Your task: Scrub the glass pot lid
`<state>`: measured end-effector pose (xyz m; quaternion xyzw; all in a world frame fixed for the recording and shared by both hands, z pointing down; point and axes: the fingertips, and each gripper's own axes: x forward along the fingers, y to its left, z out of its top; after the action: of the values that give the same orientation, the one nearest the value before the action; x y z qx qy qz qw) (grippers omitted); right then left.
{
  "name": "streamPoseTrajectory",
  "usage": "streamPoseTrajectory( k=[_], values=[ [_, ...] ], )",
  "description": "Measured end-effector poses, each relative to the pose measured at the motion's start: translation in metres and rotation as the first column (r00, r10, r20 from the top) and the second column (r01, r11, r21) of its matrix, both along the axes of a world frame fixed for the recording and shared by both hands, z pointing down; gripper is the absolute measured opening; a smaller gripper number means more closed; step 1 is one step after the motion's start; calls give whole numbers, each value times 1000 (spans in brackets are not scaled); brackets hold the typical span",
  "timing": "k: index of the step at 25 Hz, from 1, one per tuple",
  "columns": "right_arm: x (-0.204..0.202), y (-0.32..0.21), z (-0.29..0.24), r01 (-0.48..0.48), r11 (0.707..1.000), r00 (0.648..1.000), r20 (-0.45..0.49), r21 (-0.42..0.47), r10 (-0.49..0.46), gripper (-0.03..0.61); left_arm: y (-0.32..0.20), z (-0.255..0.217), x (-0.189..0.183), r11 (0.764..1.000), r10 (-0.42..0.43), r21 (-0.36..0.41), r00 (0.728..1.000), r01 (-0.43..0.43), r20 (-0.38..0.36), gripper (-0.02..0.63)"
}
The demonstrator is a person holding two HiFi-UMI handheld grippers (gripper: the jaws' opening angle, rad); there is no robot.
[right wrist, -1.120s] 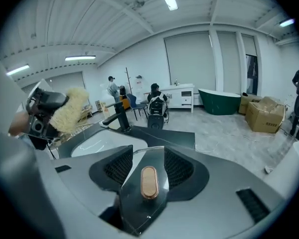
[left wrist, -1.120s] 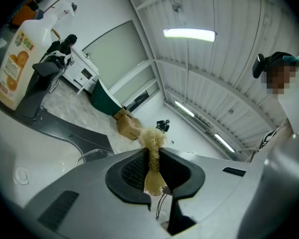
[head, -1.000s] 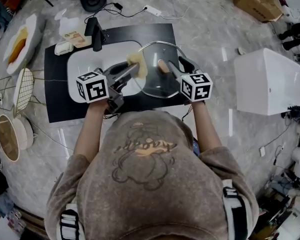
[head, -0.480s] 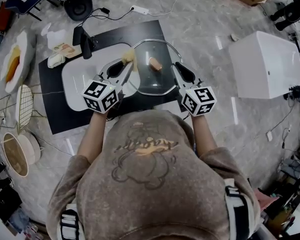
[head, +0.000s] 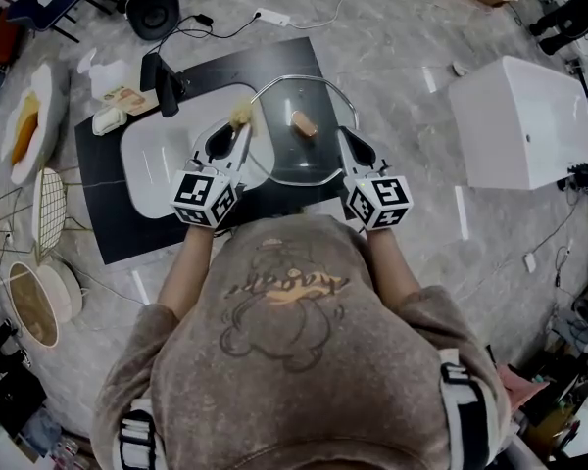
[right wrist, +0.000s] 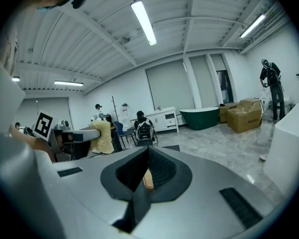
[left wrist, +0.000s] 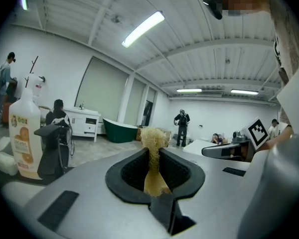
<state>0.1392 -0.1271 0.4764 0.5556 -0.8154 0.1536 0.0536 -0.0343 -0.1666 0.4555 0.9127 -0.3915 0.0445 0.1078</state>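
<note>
The glass pot lid [head: 309, 155] with a metal rim and a wooden knob [head: 304, 123] lies over the right end of the white sink [head: 162, 155]. My left gripper [head: 240, 127] is shut on a tan fibrous scrub pad [head: 241, 115] beside the lid's left rim. The pad [left wrist: 153, 141] sticks up from the closed pads [left wrist: 139, 171]. My right gripper [head: 342, 135] is at the lid's right rim, jaws closed together. Only a thin tan sliver [right wrist: 147, 179] shows between its pads, and I cannot tell what it is.
The sink sits in a black counter [head: 108, 213] with a dark faucet [head: 160, 78] and a soap dish [head: 108, 118] behind it. An orange-labelled bottle [left wrist: 24, 133] stands at the left. A white box [head: 519, 125] stands to the right, wire racks [head: 44, 204] to the left.
The right gripper has drawn back from the knob to the lid's right rim, and its jaws have come together. The left gripper has carried the pad leftward, off the glass to the lid's left edge.
</note>
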Motion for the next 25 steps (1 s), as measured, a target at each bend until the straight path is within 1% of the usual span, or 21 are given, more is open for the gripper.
streamPoseTrajectory(
  k=[12,25],
  values=[
    [-3,-8,2,3,1000,1000,5,10,-3,2,-2,6,0,999,-33,-35,999,32,-23,63],
    [3,-14,8,13,1000,1000,-11,-2,-13,2,-6,12,-1,997,-71,-43,997,71,2,63]
  ],
)
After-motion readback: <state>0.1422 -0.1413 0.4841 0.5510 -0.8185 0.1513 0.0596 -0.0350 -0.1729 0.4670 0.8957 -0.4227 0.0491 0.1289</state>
